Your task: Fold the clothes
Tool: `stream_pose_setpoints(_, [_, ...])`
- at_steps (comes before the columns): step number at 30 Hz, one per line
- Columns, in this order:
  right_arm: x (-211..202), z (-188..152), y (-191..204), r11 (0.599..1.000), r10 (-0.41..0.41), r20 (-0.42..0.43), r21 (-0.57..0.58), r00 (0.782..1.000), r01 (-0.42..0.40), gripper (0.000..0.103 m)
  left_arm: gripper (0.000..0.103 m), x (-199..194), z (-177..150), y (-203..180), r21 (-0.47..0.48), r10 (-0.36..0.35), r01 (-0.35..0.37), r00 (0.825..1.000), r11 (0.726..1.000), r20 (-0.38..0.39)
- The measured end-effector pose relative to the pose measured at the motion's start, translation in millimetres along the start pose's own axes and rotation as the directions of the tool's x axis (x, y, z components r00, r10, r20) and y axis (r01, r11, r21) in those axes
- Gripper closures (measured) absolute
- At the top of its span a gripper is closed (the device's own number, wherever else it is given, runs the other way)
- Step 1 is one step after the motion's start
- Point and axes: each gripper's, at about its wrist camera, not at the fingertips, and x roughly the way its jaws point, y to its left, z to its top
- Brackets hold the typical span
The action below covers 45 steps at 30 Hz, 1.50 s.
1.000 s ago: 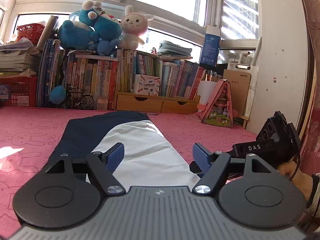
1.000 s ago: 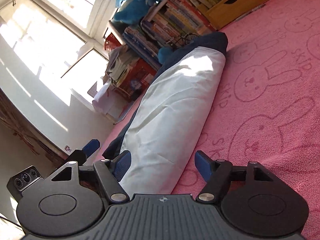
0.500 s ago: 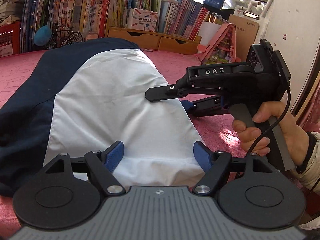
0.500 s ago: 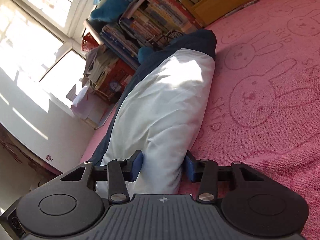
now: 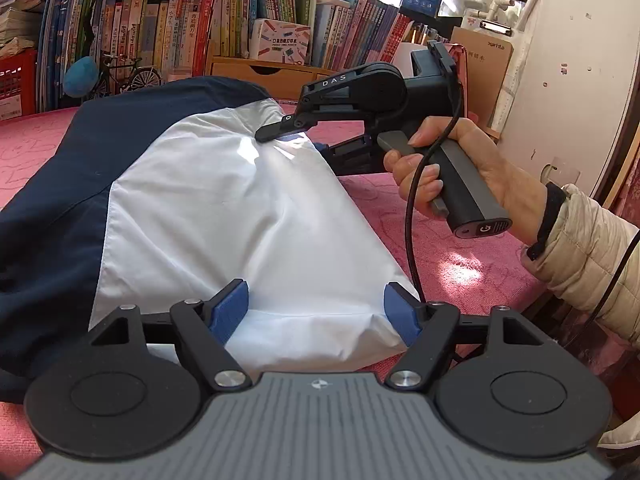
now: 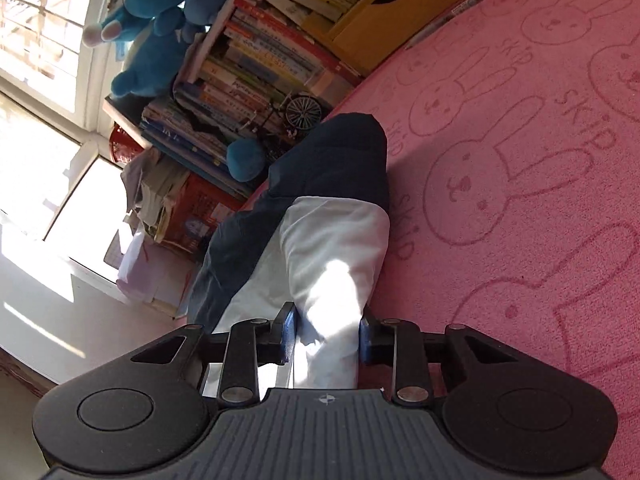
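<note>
Lying on a pink rabbit-print blanket [image 6: 520, 200], the white and navy garment [image 5: 224, 208] stretches toward the bookshelf [image 5: 180, 32]. Right tongs [image 6: 327, 334] are closing with a bunched white fold between them, seemingly pinched already. Left tongs [image 5: 316, 312] are narrowing slightly, still released, straddling the near hem.

A navy-and-white garment [image 5: 224, 200] lies on the pink blanket [image 5: 440, 232]. The left gripper [image 5: 316, 312] closes slightly, its near hem between the fingers [image 5: 230, 308]. The right gripper [image 5: 296, 136], held by a hand [image 5: 460, 168], nips the far white edge.
</note>
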Motion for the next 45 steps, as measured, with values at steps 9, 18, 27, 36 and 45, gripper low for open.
stream_pose_setpoints(9, [43, 51, 21, 0.981, -0.112, 0.057, -0.151, 0.992, 0.119, 0.072, 0.030, 0, -1, -2, 0.002, -0.010, 0.010, 1.000, 1.000, 0.021])
stream_pose_setpoints(18, [83, 83, 48, 0.776, -0.413, 0.278, -0.390, 0.867, 0.495, 0.086, 0.030, -2, -4, -2, 0.004, -0.017, 0.016, 0.999, 1.000, 0.032])
stream_pose_setpoints(27, [37, 27, 114, 0.546, -0.342, 0.355, -0.678, 0.870, 0.491, 0.063, 0.030, -15, 20, 4, -0.054, -0.049, 0.047, 0.999, 0.997, -0.022])
stream_pose_setpoints(36, [-12, -28, 132, 0.542, -0.255, 0.268, -0.756, 0.929, 0.367, 0.048, 0.014, -68, 71, 29, 0.018, 0.114, -0.118, 0.981, 0.993, 0.159])
stream_pose_setpoints(45, [-50, -121, 123, 0.522, -0.114, 0.134, -0.835, 0.984, 0.174, 0.030, 0.014, 23, 104, 51, 0.095, 0.332, -0.329, 0.943, 0.940, -0.024])
